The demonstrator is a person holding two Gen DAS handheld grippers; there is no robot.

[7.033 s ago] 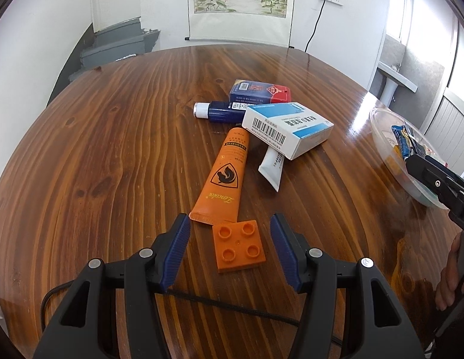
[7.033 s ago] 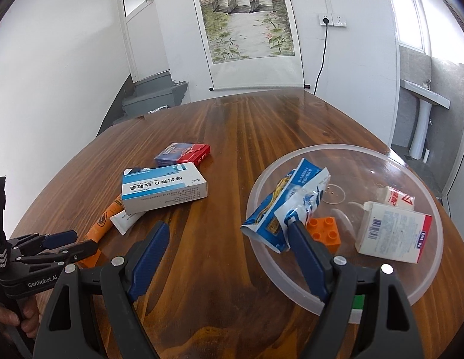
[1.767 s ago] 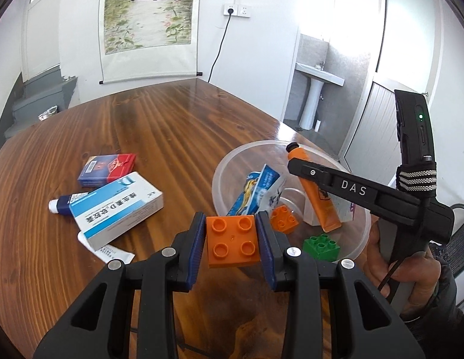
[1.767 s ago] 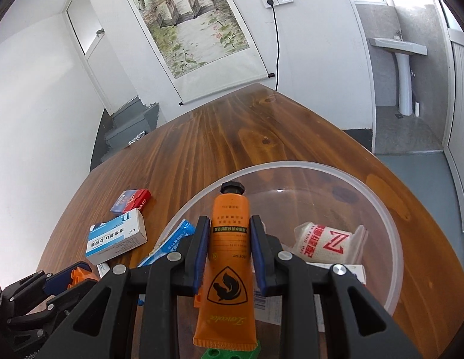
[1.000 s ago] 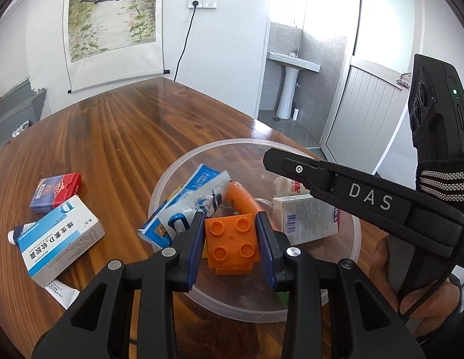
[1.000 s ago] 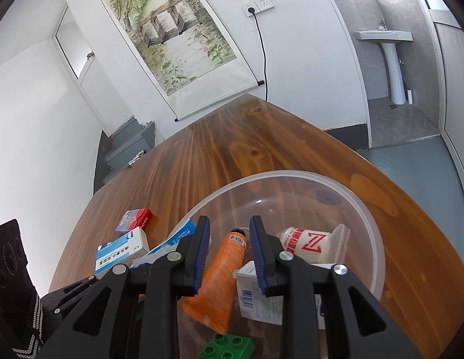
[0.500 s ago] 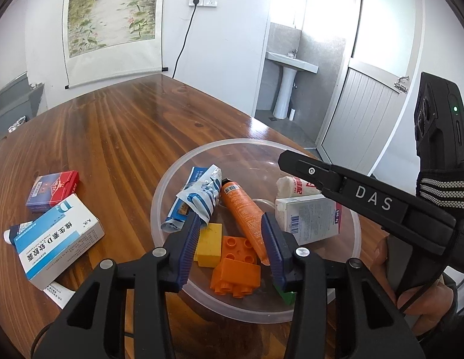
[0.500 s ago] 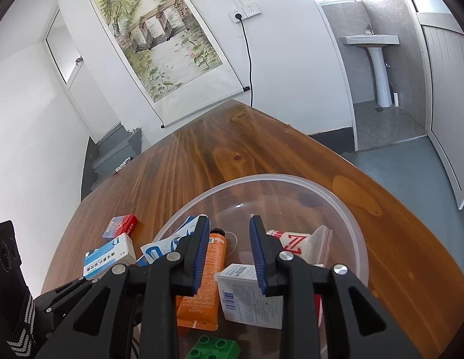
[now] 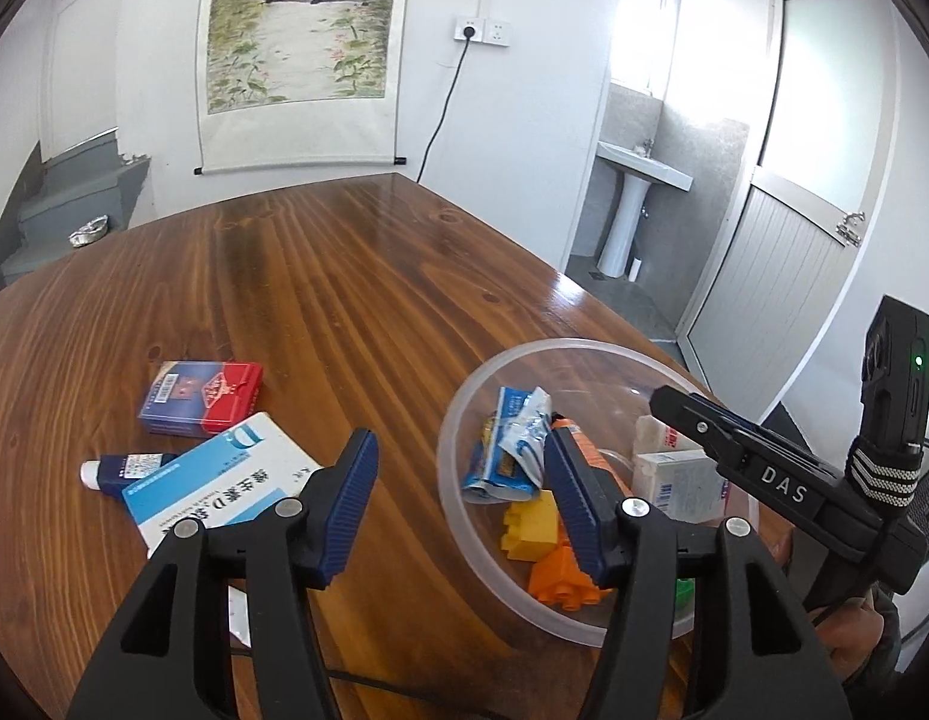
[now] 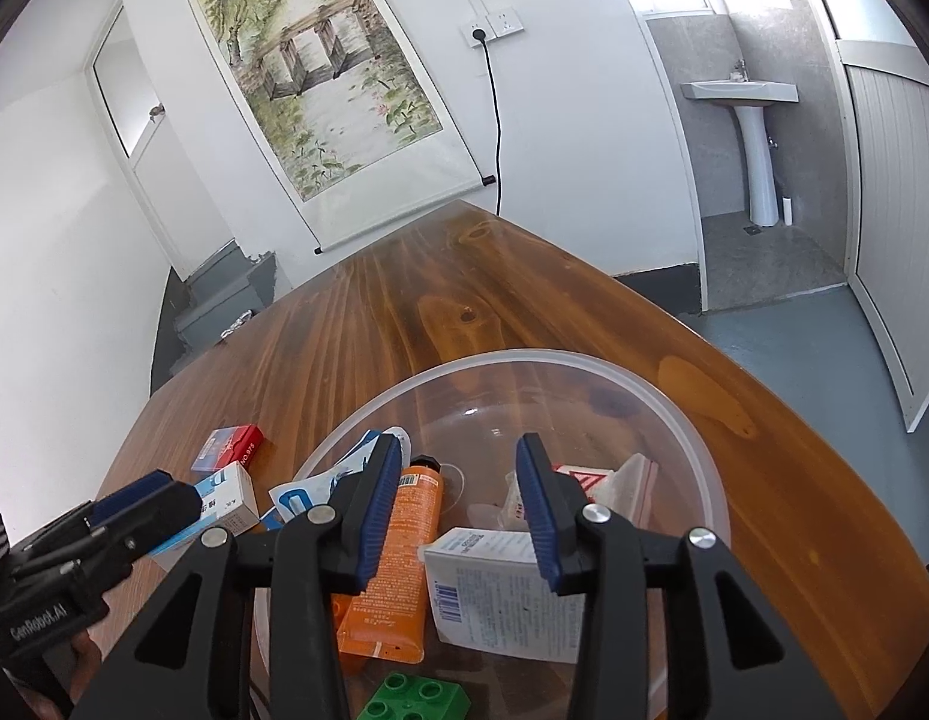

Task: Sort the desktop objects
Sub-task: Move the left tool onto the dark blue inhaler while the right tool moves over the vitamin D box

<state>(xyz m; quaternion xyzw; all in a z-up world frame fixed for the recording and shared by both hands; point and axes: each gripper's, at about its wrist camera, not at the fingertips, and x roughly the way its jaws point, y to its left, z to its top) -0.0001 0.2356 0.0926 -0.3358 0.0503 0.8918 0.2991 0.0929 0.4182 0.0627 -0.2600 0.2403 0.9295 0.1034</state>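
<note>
A clear plastic bowl [image 9: 584, 343] holds an orange brick [image 9: 554, 576], a yellow brick [image 9: 527, 525], an orange tube [image 10: 398, 558], a white box [image 10: 500, 588], a blue-white packet [image 9: 512, 450] and a green brick [image 10: 413, 699]. My left gripper [image 9: 461, 504] hangs over the bowl's left rim, its jaws opening, with nothing between them. Above the bowl [image 10: 524, 354] my right gripper [image 10: 458, 510] is opening too and grips nothing; the tube and box lie beneath it. Each gripper shows in the other's view: right gripper [image 9: 704, 420], left gripper [image 10: 146, 498].
On the wooden table left of the bowl lie a blue-white carton [image 9: 218, 492], a red and blue card box [image 9: 200, 399] and a dark blue tube [image 9: 122, 471]. A red-white sachet [image 10: 590, 480] sits in the bowl. The table edge runs close behind the bowl on the right.
The left gripper let go of the orange brick, which now lies in the bowl, then opened wider and drew back left. The orange tube dropped into the bowl; the right jaws started to part.
</note>
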